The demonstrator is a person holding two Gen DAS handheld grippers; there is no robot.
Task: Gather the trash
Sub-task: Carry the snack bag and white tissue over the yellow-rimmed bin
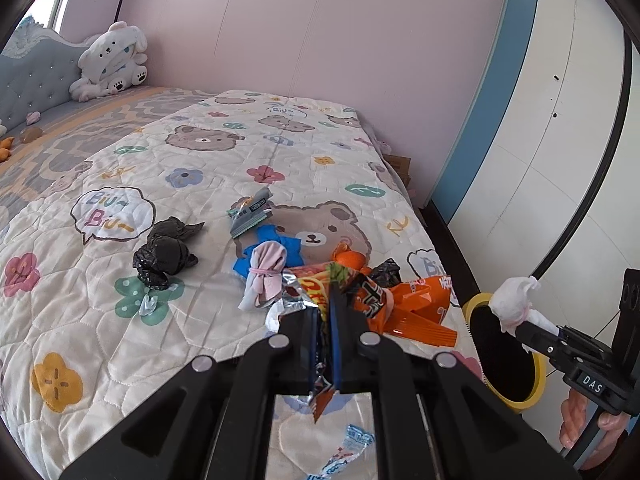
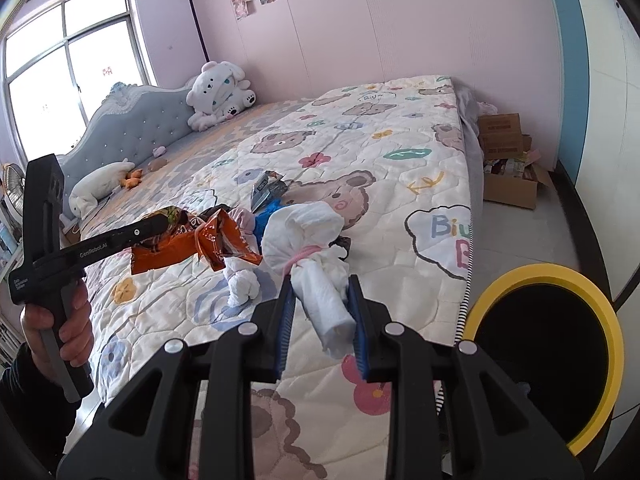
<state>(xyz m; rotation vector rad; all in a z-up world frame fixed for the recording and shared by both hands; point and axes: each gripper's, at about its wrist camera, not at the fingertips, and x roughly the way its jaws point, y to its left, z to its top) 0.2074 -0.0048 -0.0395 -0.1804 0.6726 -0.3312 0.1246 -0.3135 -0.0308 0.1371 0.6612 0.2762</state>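
Observation:
My left gripper (image 1: 326, 300) is shut on an orange snack wrapper (image 1: 316, 284), held above the bed; it also shows in the right wrist view (image 2: 168, 244). My right gripper (image 2: 322, 292) is shut on a white tissue bundle tied with a pink band (image 2: 316, 248), held near the bed's edge; in the left wrist view the bundle (image 1: 514, 300) hangs over the yellow-rimmed bin (image 1: 532, 396). On the quilt lie a black bag (image 1: 166, 254), a grey wrapper (image 1: 250, 216), a tied pinkish bundle (image 1: 266, 276) on blue trash (image 1: 290, 248), and another orange wrapper (image 1: 416, 316).
The bin (image 2: 608, 344) stands on the floor at the bed's right corner, beside a white wardrobe (image 1: 560, 128). Cardboard boxes (image 2: 508, 160) sit by the wall. A plush bear (image 1: 112, 60) leans on the headboard. A small blue-white wrapper (image 1: 348, 448) lies near the bed's front.

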